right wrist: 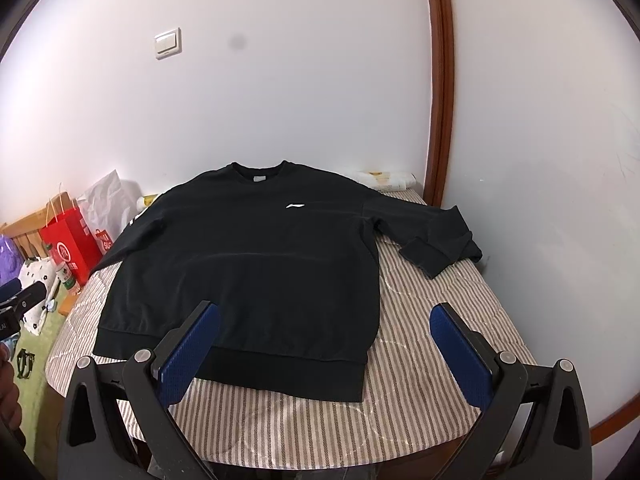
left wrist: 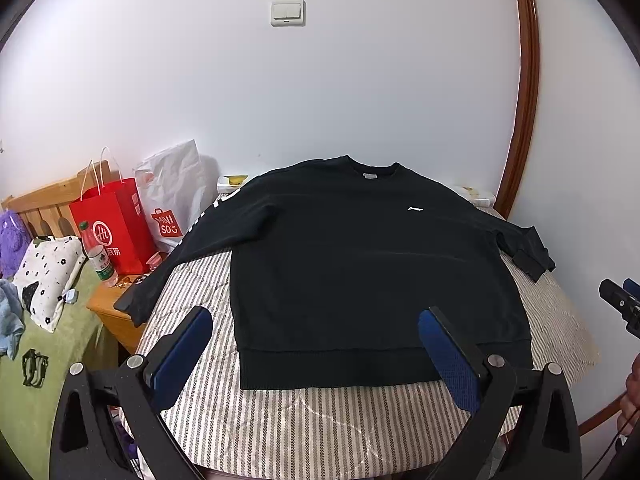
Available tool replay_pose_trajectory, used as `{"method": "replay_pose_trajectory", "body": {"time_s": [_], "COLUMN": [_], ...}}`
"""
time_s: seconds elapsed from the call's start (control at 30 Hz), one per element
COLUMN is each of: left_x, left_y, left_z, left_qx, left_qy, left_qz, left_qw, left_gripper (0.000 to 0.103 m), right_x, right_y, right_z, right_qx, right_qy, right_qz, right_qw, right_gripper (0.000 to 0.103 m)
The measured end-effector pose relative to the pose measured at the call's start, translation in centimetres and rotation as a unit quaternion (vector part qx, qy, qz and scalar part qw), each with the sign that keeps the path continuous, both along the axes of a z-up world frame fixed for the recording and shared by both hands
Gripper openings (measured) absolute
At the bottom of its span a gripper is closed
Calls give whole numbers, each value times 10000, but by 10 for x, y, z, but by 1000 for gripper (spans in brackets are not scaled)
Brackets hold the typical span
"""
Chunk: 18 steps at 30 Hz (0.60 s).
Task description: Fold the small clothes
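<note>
A black sweatshirt (left wrist: 360, 256) with a small white chest logo lies flat, front up, on a striped table cover (left wrist: 304, 424); it also shows in the right wrist view (right wrist: 248, 264). Its left sleeve (left wrist: 176, 256) hangs off the table's left edge. Its right sleeve (right wrist: 436, 240) is bent, cuff toward me. My left gripper (left wrist: 316, 340) is open and empty, above the hem. My right gripper (right wrist: 324, 336) is open and empty, above the hem's right corner. Each gripper's tip shows in the other view: the right gripper (left wrist: 620, 300) and the left gripper (right wrist: 24, 300).
A red paper bag (left wrist: 112, 228), a white bag (left wrist: 172, 196) and a bottle (left wrist: 98, 256) stand on a wooden nightstand left of the table. A green bed with a pillow (left wrist: 48, 276) lies further left. A white wall and brown door frame (left wrist: 524, 92) are behind.
</note>
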<state>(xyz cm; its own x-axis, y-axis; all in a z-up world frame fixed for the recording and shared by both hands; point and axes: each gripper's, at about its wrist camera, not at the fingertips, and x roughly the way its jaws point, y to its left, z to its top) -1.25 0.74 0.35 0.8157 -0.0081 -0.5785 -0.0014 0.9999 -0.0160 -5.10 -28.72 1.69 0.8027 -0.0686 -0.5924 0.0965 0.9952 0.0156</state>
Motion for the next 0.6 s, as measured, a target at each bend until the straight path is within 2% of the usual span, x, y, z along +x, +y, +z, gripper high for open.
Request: {"method": "replay_pose_trajectory", "body": {"time_s": [0.6], "left_x": [4], "left_y": [-5], "left_z": [-3], "left_qx": [-18], "left_qy": [40], "left_qz": [-3], "left_qw": [10000], "left_gripper": [103], "right_x": [-4], "right_y": [1], "right_z": [0], "right_qx": [78], "right_qy": [-8], "right_qz": [-16], "right_qw": [10000], "right_gripper": [103]}}
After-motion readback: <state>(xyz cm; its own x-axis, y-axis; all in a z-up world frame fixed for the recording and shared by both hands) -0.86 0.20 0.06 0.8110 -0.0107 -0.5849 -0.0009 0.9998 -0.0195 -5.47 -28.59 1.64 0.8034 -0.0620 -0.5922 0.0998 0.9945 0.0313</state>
